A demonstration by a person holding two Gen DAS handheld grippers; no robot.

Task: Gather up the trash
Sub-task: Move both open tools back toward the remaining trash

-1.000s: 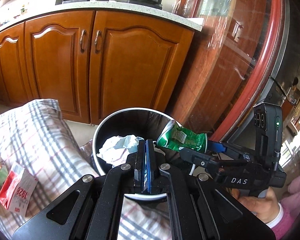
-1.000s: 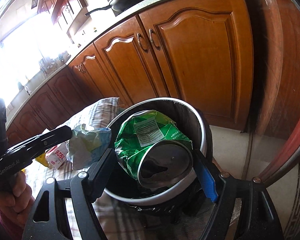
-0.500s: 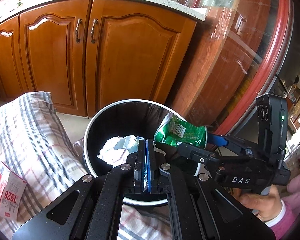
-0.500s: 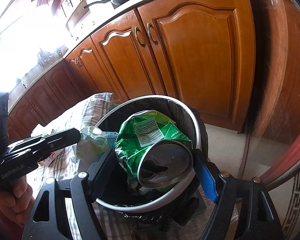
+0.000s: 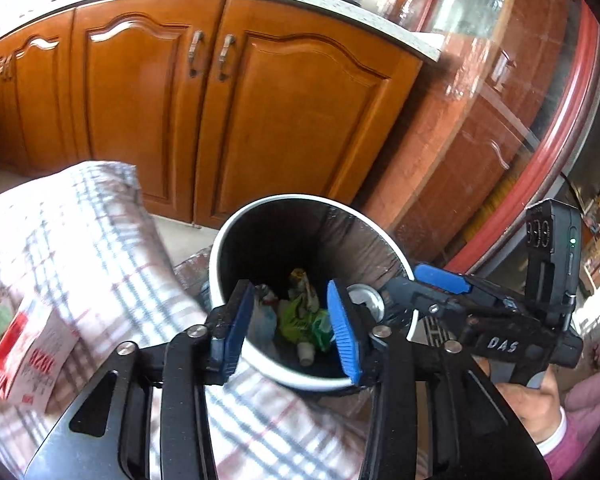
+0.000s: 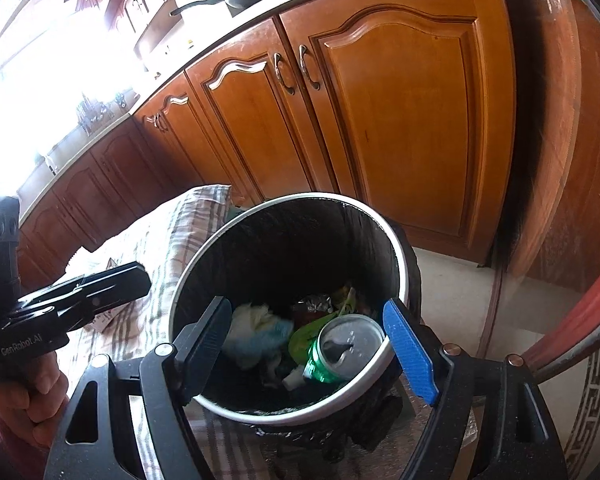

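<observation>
**Inspector:** Report, left to right.

**Operator:** I see a carton [image 5: 28, 344] lying on the cloth [image 5: 80, 240], well apart from the bin [image 5: 220, 264]. It is not yet collected. My left gripper [image 5: 289, 286] hangs over the bin's near rim. Its jaws have just been opening and now stand partly apart with nothing between them. The tissue [image 6: 256, 332] lies inside the bin.

**Inspector:** And the right side?

**Operator:** The can [image 6: 348, 344] rests in the bin, tilted, against the near wall. My right gripper [image 6: 308, 302] hovers above it with jaws wide, and neither pad presses on it.

**Inspector:** Hazards?

**Operator:** I note three. If I pull the left gripper back low, a finger could catch the rim or the liner and tip the bin. The two grippers are close together, so they could knock if both withdraw at once. The carton is flat, and a shallow pinch may snag the cloth instead.
</observation>
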